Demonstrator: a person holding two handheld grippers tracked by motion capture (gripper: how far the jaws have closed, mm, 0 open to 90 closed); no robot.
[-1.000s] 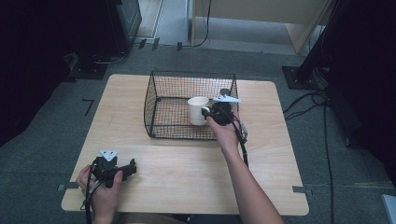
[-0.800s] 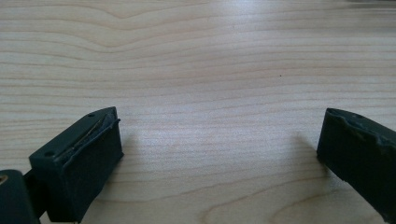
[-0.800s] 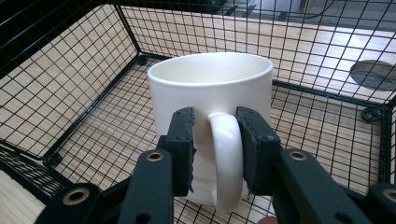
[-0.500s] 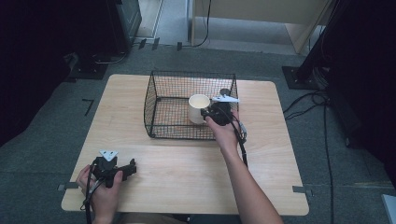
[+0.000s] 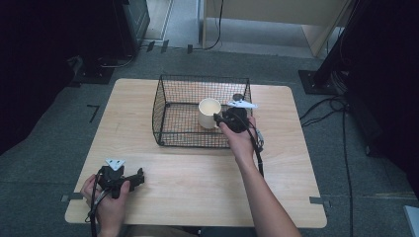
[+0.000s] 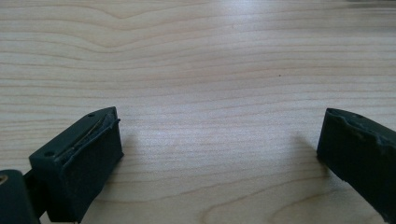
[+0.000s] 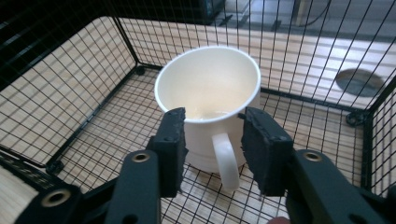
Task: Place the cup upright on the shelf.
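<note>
The white cup (image 7: 208,100) stands upright on the floor of the wire basket (image 5: 170,98), near its right wall, so we judge it is already put down. Our right gripper (image 7: 212,140) has just been opening: its jaws stand on both sides of the handle, with gaps, no longer pressing it. Our left gripper (image 6: 219,149) waits wide and empty over the table (image 5: 207,187).
</note>
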